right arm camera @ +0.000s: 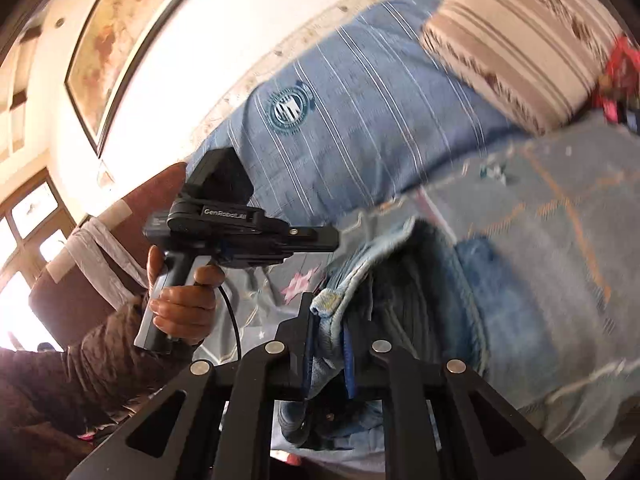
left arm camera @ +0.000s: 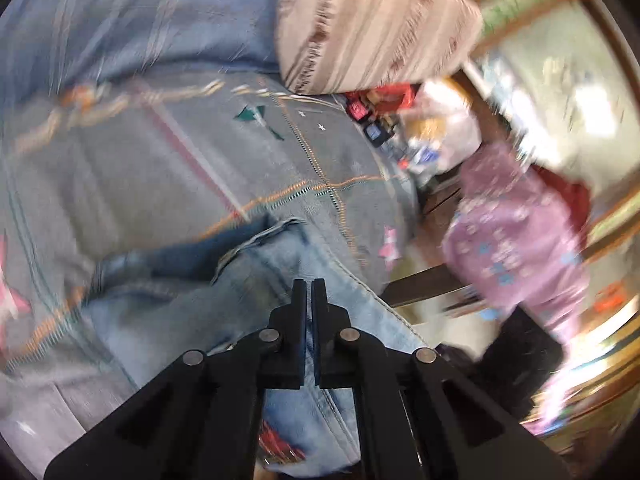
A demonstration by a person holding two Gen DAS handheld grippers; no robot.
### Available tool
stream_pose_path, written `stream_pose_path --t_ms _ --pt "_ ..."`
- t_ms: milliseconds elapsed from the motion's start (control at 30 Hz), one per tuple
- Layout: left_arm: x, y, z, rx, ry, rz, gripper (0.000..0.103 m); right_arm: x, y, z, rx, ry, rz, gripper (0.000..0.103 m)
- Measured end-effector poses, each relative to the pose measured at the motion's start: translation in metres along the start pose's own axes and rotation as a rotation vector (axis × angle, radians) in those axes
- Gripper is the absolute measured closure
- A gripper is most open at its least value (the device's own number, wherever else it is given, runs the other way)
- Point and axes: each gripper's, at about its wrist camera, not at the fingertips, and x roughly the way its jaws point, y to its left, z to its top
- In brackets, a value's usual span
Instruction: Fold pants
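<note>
A: Jeans (right arm camera: 420,280) lie on the patterned bedspread (left arm camera: 160,168) below the pillows. Right gripper (right arm camera: 328,320) is clamped on a bunched denim edge.

B: Left gripper (left arm camera: 307,292)?

A: Pinched closed above the denim, seemingly empty. It probably needs to re-grip the matching edge, lift both evenly, and keep the seams aligned.

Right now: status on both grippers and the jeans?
Right gripper jaws shut on jeans edge. Left gripper jaws shut above jeans, no fold visibly pinched. Jeans bunched on bedspread, not yet folded. Pillow behind, clear.
</note>
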Motion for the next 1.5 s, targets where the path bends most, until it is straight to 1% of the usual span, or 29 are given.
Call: stream_pose_path --t_ms 33,67,133,167,200,233,300,333,367,400,433,467,567,633,667,733,800,900,967,1033,1067,1100,1133,1167,1200,1267,1367,1433,1500 --pt "0.009 -0.015 0.005 0.061 0.021 0.059 0.102 0.0 -0.001 0.001 -0.012 0.002 -0.024 0.092" --pt "0.014 -0.022 0.009 0.102 0.041 0.081 0.1 0.001 -0.009 -0.001 -0.001 0.013 -0.041 0.092" --pt "0.022 -0.033 0.017 0.19 0.099 0.112 0.087 0.007 -0.034 -0.01 0.093 0.053 -0.039 0.092" --pt "0.026 -0.04 0.023 0.258 0.139 0.147 0.061 0.011 -0.048 -0.019 0.163 0.081 -0.021 0.092" --pt "0.029 -0.042 0.025 0.295 0.159 0.179 0.033 0.012 -0.054 -0.025 0.19 0.094 -0.004 0.091" --pt "0.034 -0.045 0.03 0.359 0.187 0.235 0.029 0.012 -0.058 -0.031 0.212 0.091 0.008 0.089" --pt "0.04 -0.041 0.036 0.398 0.234 0.284 0.029 0.01 -0.058 -0.037 0.223 0.086 0.041 0.086" --pt "0.043 -0.037 0.04 0.392 0.263 0.284 0.029 0.007 -0.056 -0.039 0.226 0.082 0.066 0.082" --pt "0.044 -0.034 0.041 0.385 0.285 0.275 0.029 0.005 -0.054 -0.039 0.228 0.076 0.078 0.07" --pt "0.047 -0.03 0.042 0.377 0.309 0.265 0.029 0.002 -0.052 -0.04 0.225 0.072 0.087 0.06" --pt "0.05 -0.026 0.042 0.382 0.333 0.269 0.029 0.0 -0.051 -0.04 0.225 0.072 0.087 0.039" --pt "0.052 -0.025 0.04 0.393 0.347 0.28 0.029 -0.003 -0.05 -0.042 0.231 0.076 0.083 0.03" --pt "0.061 -0.019 0.031 0.406 0.39 0.296 0.028 -0.005 -0.052 -0.049 0.266 0.102 0.115 0.03" --pt "0.069 -0.012 0.025 0.383 0.409 0.288 0.028 -0.002 -0.053 -0.052 0.277 0.111 0.125 0.03" --pt "0.071 -0.011 0.023 0.378 0.413 0.285 0.028 0.001 -0.053 -0.052 0.28 0.127 0.129 0.03" --pt "0.072 -0.007 0.016 0.38 0.417 0.278 0.028 0.009 -0.052 -0.051 0.283 0.2 0.106 0.03" --pt "0.071 -0.005 0.014 0.376 0.419 0.268 0.028 0.002 -0.052 -0.052 0.307 0.199 0.166 0.031" --pt "0.075 0.0 0.014 0.342 0.419 0.253 0.026 0.003 -0.059 -0.06 0.367 0.23 0.142 0.031" --pt "0.082 0.005 0.012 0.309 0.427 0.235 0.025 0.008 -0.064 -0.063 0.414 0.209 0.155 0.031" --pt "0.086 0.009 0.007 0.283 0.423 0.211 0.025 0.017 -0.065 -0.061 0.449 0.214 0.144 0.03" --pt "0.087 0.01 0.004 0.273 0.405 0.205 0.026 0.027 -0.068 -0.06 0.467 0.231 0.114 0.03" --pt "0.085 0.01 0.001 0.269 0.377 0.201 0.032 0.031 -0.068 -0.059 0.478 0.239 0.102 0.03" --pt "0.08 0.01 -0.002 0.265 0.343 0.194 0.037 0.035 -0.068 -0.057 0.48 0.237 0.097 0.036" --pt "0.072 0.01 -0.004 0.248 0.315 0.183 0.049 0.036 -0.065 -0.055 0.464 0.23 0.083 0.06" --pt "0.064 0.01 -0.004 0.232 0.298 0.158 0.054 0.034 -0.059 -0.051 0.425 0.228 0.08 0.063" --pt "0.036 -0.002 -0.004 0.213 0.235 0.096 0.061 0.023 -0.049 -0.043 0.368 0.195 0.093 0.066" --pt "0.004 -0.041 0.003 0.29 0.131 0.098 0.062 0.003 -0.036 -0.027 0.308 0.132 0.123 0.067" --pt "0.001 -0.061 0.012 0.309 0.093 0.106 0.062 -0.008 -0.037 -0.017 0.301 0.077 0.131 0.067" --pt "0.014 -0.069 0.021 0.321 0.091 0.126 0.059 -0.025 -0.045 -0.006 0.307 0.008 0.133 0.067"
